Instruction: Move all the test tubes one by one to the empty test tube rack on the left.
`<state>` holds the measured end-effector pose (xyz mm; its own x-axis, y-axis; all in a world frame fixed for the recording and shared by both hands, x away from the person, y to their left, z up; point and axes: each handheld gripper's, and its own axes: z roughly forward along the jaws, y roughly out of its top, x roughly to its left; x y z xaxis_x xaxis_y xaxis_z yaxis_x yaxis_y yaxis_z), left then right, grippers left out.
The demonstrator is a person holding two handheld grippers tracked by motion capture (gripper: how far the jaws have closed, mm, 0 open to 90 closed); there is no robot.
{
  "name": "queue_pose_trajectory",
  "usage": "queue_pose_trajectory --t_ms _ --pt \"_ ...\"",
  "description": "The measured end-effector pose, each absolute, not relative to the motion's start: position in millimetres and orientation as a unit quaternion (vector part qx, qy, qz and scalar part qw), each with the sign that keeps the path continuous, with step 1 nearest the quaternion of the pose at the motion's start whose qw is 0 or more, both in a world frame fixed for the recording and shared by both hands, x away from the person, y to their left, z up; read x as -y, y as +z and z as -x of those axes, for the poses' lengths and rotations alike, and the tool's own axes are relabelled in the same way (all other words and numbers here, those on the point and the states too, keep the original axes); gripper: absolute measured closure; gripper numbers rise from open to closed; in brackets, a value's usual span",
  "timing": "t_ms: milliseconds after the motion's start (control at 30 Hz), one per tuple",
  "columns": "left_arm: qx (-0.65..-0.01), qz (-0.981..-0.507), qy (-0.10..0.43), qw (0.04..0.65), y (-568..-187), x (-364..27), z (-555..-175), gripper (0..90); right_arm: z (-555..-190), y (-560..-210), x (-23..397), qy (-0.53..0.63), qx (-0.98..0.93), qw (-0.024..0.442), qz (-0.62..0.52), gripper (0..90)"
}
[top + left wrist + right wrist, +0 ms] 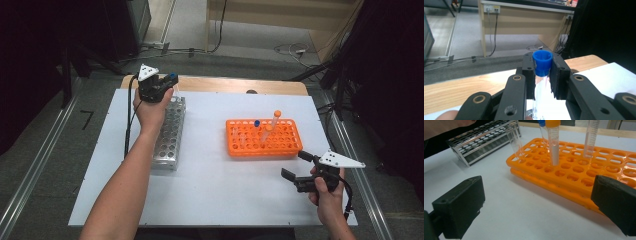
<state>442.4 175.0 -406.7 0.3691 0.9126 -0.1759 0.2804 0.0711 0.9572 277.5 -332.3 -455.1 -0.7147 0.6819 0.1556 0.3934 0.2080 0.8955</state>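
Left gripper (167, 82), upper left, clenched blue-capped clear plastic tube (542, 62) over steel rack (170, 132); a misaligned descent could jam it; right gripper (300, 165) gaped empty.

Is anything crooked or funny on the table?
Yes. In the orange rack, one clear tube with no cap leans sideways, while the capped tubes stand straighter. Nothing looks spilled or broken.

Blue-capped tube (542, 65) — clear body hidden between left tool (542, 75) jaws, lower end cut off.
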Motion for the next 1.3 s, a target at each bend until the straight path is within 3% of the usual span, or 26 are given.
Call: queue_pose_trajectory --t_ms 1100,1300 --pt "-0.492 -0.686 0.249 0.475 -427 -166 -450 75.7 -277 -457 327 0.517 -0.770 0.139 -0.347 0.0" --pt "-0.498 -0.685 0.237 0.475 -426 -168 -450 71.6 -277 -457 326 0.518 -0.769 0.138 -0.349 0.0"
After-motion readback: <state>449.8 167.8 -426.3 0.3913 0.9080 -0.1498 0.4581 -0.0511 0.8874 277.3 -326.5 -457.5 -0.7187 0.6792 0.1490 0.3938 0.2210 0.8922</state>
